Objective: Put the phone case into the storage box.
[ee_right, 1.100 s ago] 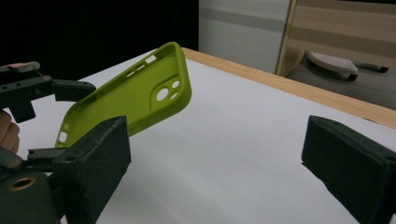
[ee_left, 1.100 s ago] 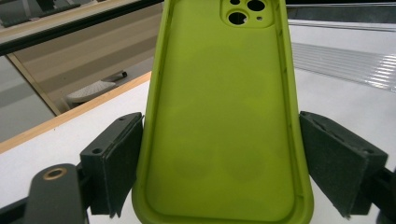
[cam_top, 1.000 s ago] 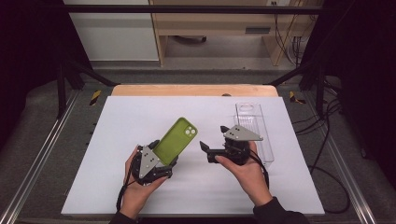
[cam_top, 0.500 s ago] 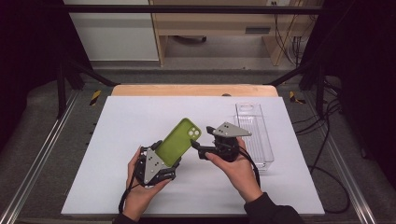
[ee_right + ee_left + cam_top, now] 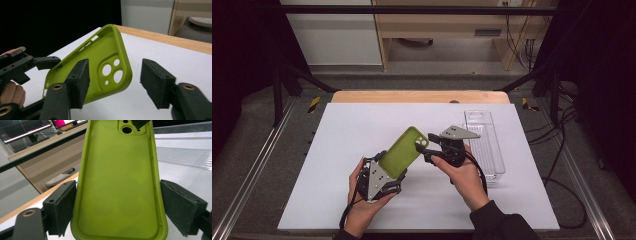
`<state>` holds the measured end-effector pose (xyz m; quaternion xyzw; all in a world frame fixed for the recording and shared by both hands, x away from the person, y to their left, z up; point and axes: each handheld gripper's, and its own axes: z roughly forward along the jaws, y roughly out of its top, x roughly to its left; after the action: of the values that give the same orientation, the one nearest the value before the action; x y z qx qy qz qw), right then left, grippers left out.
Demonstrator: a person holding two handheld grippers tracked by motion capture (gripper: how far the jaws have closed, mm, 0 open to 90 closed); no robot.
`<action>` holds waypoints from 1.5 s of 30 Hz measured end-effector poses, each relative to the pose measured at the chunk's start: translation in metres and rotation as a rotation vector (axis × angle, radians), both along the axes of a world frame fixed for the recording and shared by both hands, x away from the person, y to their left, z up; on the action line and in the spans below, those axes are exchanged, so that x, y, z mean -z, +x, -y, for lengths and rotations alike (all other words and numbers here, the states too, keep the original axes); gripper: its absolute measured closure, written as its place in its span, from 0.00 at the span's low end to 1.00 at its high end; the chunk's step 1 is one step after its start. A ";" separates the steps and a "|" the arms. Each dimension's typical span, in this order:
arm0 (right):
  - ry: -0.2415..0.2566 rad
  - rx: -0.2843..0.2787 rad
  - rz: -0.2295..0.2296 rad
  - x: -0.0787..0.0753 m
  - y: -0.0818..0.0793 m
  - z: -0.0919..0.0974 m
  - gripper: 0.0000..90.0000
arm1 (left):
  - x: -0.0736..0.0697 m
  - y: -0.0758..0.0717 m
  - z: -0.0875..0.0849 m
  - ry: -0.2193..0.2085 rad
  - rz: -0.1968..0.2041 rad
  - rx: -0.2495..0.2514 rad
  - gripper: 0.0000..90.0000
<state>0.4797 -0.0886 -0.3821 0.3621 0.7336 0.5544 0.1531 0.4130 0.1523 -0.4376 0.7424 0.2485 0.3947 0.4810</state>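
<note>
Table (image 5: 337, 200): a white sheet is spread over it, with a clear plastic tray (image 5: 486, 145) at the right edge.
Phone case (image 5: 403, 151): green, raised tilted above the sheet, clamped by its long edges.
Left gripper (image 5: 384, 175): closed on the case's lower end.
Right gripper (image 5: 426, 145): jaws have just been closing, with the case's camera corner between them, not yet pressed.

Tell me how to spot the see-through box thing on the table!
Look at the big white table and go to its right side, just past the right gripper. There lies the clear plastic tray, long and narrow, reaching from the far edge toward the person. You can see the white table through it, unlike the solid lime-green phone case held up beside it.
</note>
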 end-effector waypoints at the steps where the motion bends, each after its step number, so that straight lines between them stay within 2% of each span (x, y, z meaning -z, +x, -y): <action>1: 0.006 -0.001 -0.005 0.000 0.001 0.000 0.50 | 0.000 0.000 0.000 -0.002 0.002 -0.001 0.18; 8: 0.053 -0.020 -0.033 0.002 0.003 0.001 0.59 | -0.001 -0.002 0.000 -0.006 0.010 -0.007 0.18; 13: 0.076 -0.033 -0.040 0.003 0.003 0.001 0.65 | -0.001 -0.003 0.002 -0.005 0.012 -0.012 0.18; 18: 0.086 -0.020 -0.033 0.004 0.001 0.002 0.72 | 0.001 -0.002 0.003 -0.007 0.008 -0.017 0.18; 29: 0.108 -0.004 -0.030 0.003 -0.003 0.002 0.75 | 0.003 -0.002 0.006 -0.004 0.004 -0.030 0.18; 45: 0.107 -0.001 -0.027 -0.001 -0.004 0.002 0.76 | 0.005 -0.001 0.005 -0.003 0.001 -0.037 0.18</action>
<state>0.4755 -0.0907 -0.3810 0.3768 0.7051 0.5879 0.1233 0.4123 0.1475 -0.4428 0.7368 0.2627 0.4035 0.4747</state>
